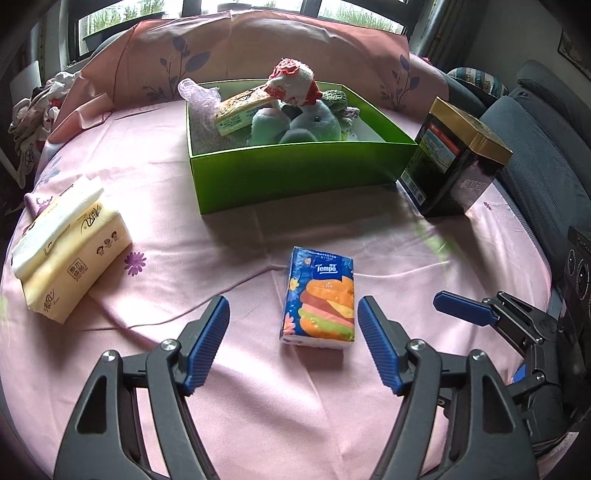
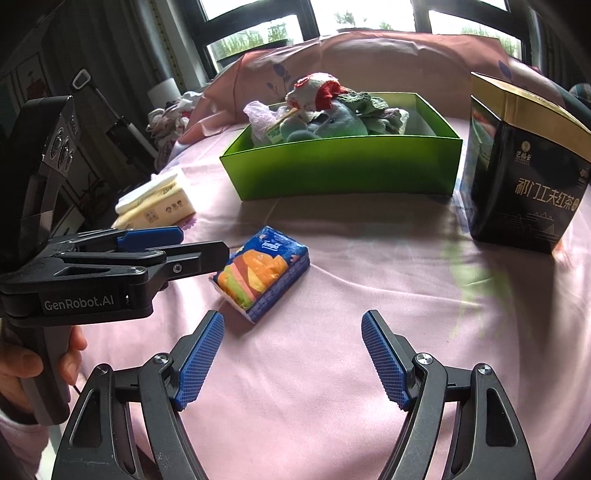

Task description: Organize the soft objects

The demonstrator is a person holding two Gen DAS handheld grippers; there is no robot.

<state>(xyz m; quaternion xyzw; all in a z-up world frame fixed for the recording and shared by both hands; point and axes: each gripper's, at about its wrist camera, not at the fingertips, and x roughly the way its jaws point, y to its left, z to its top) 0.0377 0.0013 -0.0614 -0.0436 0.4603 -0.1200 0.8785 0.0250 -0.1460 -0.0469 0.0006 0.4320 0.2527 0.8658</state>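
Between the left hand-held gripper's [image 1: 293, 341] parted pads lies the tissue pack [image 1: 319, 298].

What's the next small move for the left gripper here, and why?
Probably ease the left gripper forward and down so its open jaws straddle the Tempo tissue pack, then close. The pack lies flat on the pink sheet just ahead of the jaws, untouched, while the green box already holds the other soft items. The right gripper is open and empty too, but the pack sits off to its left.

A home bedroom: a bed with pink floral sheet [image 1: 155, 177], pillows [image 1: 236, 59], and windows [image 2: 258, 26] behind.
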